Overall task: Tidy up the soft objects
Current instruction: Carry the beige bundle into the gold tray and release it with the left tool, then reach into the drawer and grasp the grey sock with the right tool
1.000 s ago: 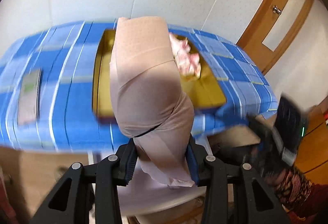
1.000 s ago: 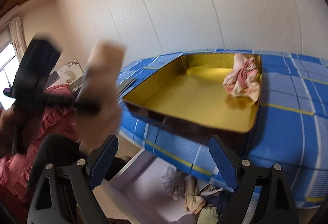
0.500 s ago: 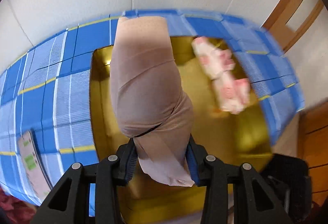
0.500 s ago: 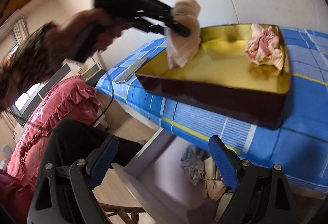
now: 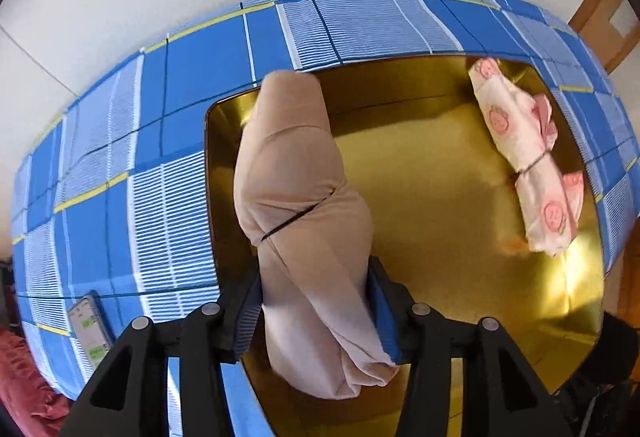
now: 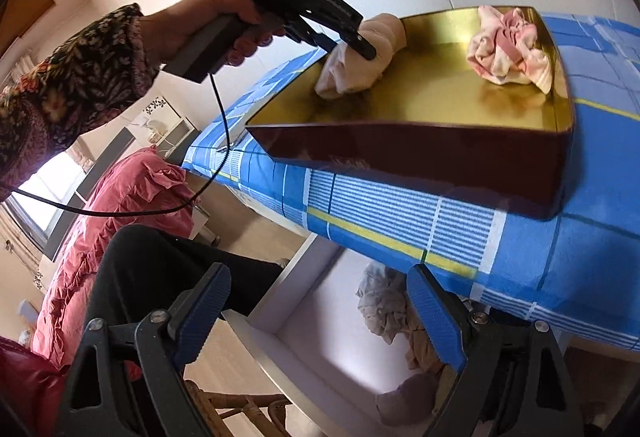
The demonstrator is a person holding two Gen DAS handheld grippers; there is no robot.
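The beige cloth bundle (image 5: 300, 205), tied round its middle with a dark band, lies between the fingers of the left gripper (image 5: 316, 311), its lower end resting on the floor of the gold tray (image 5: 440, 197) near the tray's left wall. Those fingers are spreading apart, the cloth between them and apparently coming free. A pink-printed bundle (image 5: 524, 161) already lies against the tray's right wall. The tray stands at the front edge of the counter under a blue checked cloth (image 5: 120, 165). The step looks like the release; next the left gripper would need to lift clear. The right gripper (image 6: 320, 313) hangs wide open and empty over an open drawer (image 6: 320, 341) holding more loose cloths (image 6: 384, 305).
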